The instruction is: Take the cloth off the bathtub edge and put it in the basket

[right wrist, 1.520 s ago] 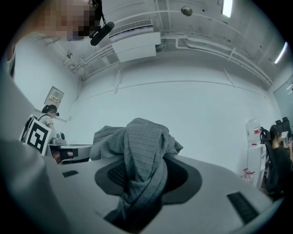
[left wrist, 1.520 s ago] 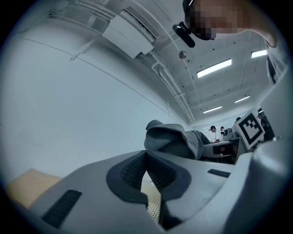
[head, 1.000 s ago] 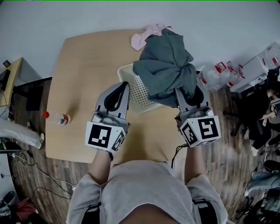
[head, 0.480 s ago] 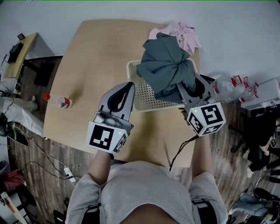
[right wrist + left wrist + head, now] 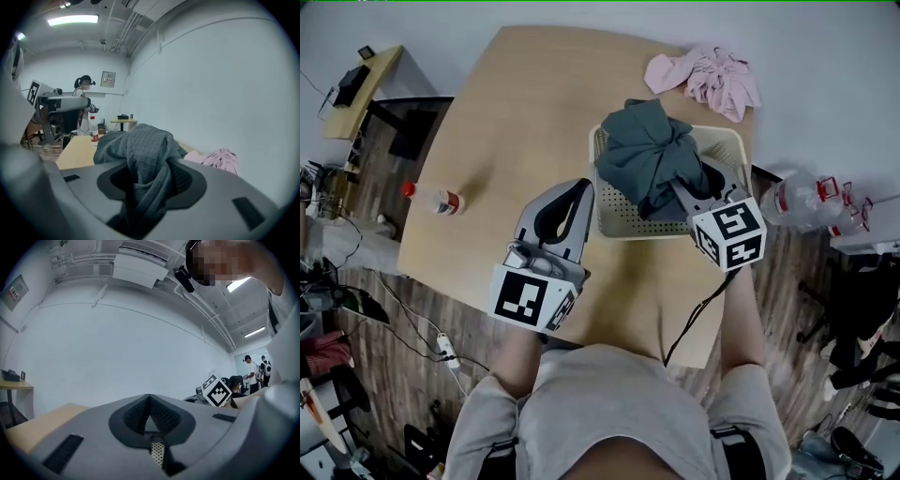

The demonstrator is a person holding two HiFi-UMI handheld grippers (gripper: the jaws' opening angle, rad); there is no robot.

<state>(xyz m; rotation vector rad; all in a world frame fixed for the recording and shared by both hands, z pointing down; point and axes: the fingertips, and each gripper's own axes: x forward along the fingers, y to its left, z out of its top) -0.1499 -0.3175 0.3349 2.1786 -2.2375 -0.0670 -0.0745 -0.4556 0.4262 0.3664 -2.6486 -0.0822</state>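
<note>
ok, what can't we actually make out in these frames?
- basket floor: head view, mostly under the grey cloth.
- whether the cloth's lower end touches the basket: head view, its own folds hide it.
- bottle label: head view, too small.
- tabletop: left gripper view, the left gripper body blocks most.

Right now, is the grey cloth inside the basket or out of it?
Not dropped in: the grey cloth hangs over the basket, clamped in the right gripper.
</note>
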